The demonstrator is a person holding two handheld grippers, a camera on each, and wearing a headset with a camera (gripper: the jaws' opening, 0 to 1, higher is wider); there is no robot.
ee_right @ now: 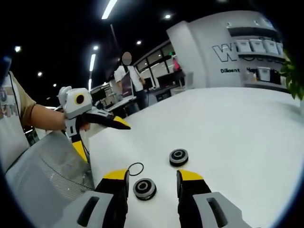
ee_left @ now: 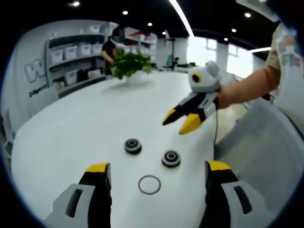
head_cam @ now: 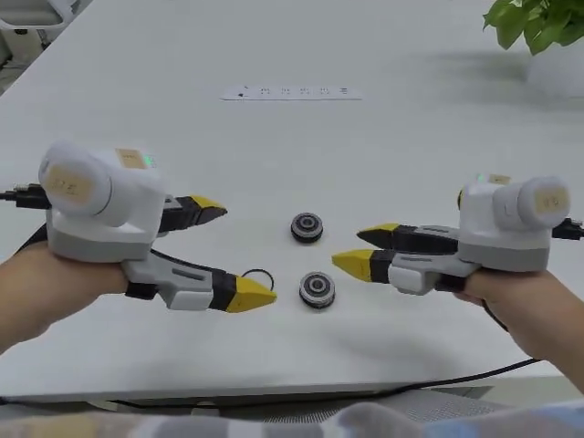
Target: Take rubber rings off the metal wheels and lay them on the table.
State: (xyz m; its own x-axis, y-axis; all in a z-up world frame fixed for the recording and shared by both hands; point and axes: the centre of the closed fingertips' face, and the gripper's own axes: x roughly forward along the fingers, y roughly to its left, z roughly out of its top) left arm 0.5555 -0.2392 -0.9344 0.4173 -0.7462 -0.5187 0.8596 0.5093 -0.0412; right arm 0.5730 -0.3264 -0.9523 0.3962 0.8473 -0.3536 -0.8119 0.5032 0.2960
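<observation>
Two small metal wheels with dark rims lie on the white table (head_cam: pixel 274 146): a far wheel (head_cam: pixel 307 227) (ee_left: pixel 133 146) (ee_right: pixel 178 156) and a near wheel (head_cam: pixel 317 289) (ee_left: pixel 170 158) (ee_right: pixel 144 188). A loose thin black rubber ring (head_cam: pixel 262 274) (ee_left: pixel 149 184) (ee_right: pixel 136 168) lies flat just left of the near wheel, partly behind my left gripper's lower jaw. My left gripper (head_cam: pixel 233 251) (ee_left: pixel 157 167) (ee_right: pixel 102 137) hovers open over the ring. My right gripper (head_cam: pixel 358 248) (ee_right: pixel 153 175) (ee_left: pixel 183 121) is open and empty. In its own view the near wheel lies just ahead between its jaws.
A white power strip (head_cam: pixel 290 92) lies farther back at the table's middle. A green plant (head_cam: pixel 534 20) (ee_left: pixel 133 62) stands at the far right corner. Black cables run along the table's front edge (head_cam: pixel 274 394). People stand by shelves in the background.
</observation>
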